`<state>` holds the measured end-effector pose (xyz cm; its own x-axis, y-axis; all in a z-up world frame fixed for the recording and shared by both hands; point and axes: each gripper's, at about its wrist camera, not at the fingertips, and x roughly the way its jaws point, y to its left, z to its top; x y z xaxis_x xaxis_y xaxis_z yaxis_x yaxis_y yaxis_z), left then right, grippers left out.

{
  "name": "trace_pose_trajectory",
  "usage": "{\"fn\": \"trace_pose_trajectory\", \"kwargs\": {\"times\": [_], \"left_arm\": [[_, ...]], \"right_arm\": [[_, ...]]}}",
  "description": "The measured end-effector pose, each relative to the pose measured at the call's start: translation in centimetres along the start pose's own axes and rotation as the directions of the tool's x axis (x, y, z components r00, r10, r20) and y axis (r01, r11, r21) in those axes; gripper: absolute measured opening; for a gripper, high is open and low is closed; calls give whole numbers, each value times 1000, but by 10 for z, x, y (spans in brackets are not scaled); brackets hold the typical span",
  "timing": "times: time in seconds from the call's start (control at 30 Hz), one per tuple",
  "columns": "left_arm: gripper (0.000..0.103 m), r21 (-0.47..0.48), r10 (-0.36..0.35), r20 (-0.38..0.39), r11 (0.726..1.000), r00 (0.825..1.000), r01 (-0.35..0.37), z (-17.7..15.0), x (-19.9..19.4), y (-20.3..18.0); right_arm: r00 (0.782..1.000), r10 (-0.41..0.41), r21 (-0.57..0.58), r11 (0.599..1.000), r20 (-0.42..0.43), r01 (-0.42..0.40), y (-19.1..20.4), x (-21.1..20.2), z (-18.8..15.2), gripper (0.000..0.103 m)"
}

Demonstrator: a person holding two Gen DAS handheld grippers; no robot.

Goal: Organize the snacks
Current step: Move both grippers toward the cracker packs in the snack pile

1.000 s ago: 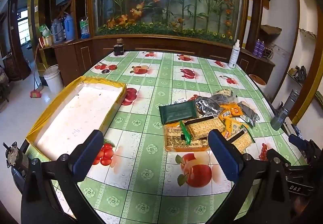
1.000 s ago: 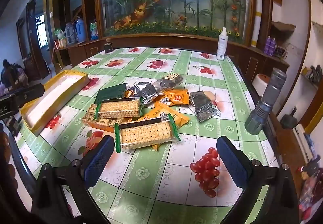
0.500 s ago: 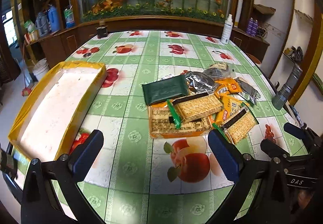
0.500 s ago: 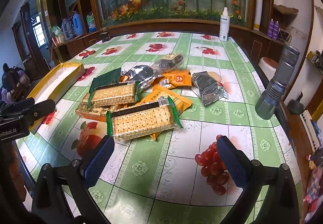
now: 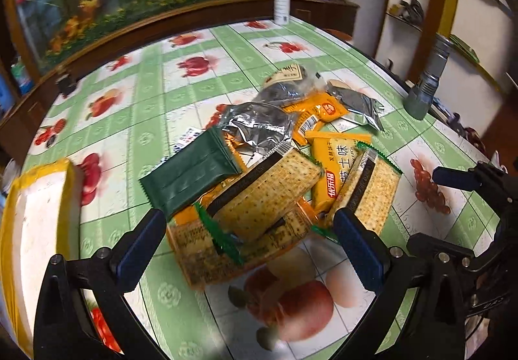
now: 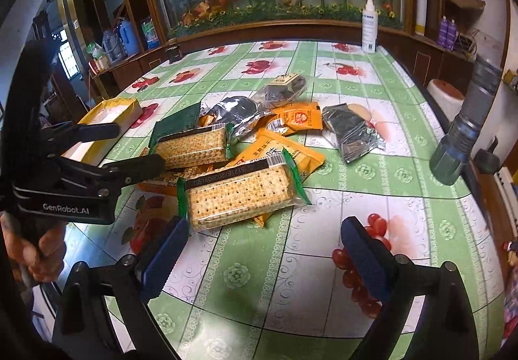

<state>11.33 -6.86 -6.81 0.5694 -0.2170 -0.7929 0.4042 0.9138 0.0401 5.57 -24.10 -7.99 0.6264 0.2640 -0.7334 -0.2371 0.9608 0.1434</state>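
A heap of snack packets lies on the green fruit-print table: two clear cracker packs [image 5: 268,194] [image 6: 239,191], a dark green pack [image 5: 191,175], orange packs [image 5: 336,172] and silver foil bags [image 5: 259,126]. My left gripper [image 5: 249,243] is open and empty, its pads either side of the near cracker pack, just above the heap. It also shows in the right wrist view [image 6: 129,149]. My right gripper [image 6: 262,253] is open and empty, just short of the second cracker pack. The yellow-rimmed white tray [image 5: 35,230] sits at the left.
A grey metal flashlight [image 6: 466,123] stands at the table's right edge. A white spray bottle [image 6: 369,24] stands at the far edge. A small dark object [image 6: 173,53] sits at the far left. Wooden cabinets ring the table.
My left gripper has swung right and come down close over the snack heap, leaving the tray at the frame's left edge. My right gripper has moved nearer the heap. Both stay open.
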Motion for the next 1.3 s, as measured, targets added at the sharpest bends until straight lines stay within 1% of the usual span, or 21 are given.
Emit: {"fn": "trace_pose_trajectory", "kwargs": {"times": [0.1,0.23,0.3,0.37,0.43,0.5,0.57,0.63,0.73,0.8,0.87,1.03,1.3], "left_arm": [[103,46,-31,-25,998,999,32,3,11,4],[103,103,-20,-42,994,999,24,6,20,3],[103,100,-16,-33,995,999,19,6,17,5],[103,86,-3,-6,996,1000,3,6,11,7],[103,56,28,30,998,999,-29,5,2,10],[103,20,38,68,999,997,-40,4,-10,12],[103,-12,42,103,999,994,-41,2,-23,14],[103,-26,37,126,999,991,-34,0,-33,14],[103,-28,44,134,999,990,-41,2,-40,15],[103,-33,50,134,998,990,-46,3,-42,16],[103,-40,47,132,998,990,-43,3,-44,17],[103,-52,60,133,997,989,-53,2,-47,18],[103,-50,70,110,997,992,-65,-1,-40,20]], "right_arm": [[1000,10,12,1000,-15,-10,2,6,2,92],[999,13,28,1000,-32,-13,8,13,6,92],[1000,12,33,999,-26,-11,9,12,7,94],[1000,5,34,999,-15,-5,10,9,9,94],[1000,-10,42,999,2,10,10,5,12,94],[999,-32,47,998,23,31,12,-1,16,94],[996,-80,45,996,39,79,15,-6,22,94],[987,-154,29,988,53,152,20,-10,27,94],[955,-284,-10,958,86,286,32,-16,33,94],[935,-340,-36,938,106,345,38,-19,34,94],[921,-370,-54,924,122,378,42,-23,35,94],[917,-374,-74,920,136,386,45,-28,35,94],[921,-367,-75,923,134,379,46,-30,33,94]]}}
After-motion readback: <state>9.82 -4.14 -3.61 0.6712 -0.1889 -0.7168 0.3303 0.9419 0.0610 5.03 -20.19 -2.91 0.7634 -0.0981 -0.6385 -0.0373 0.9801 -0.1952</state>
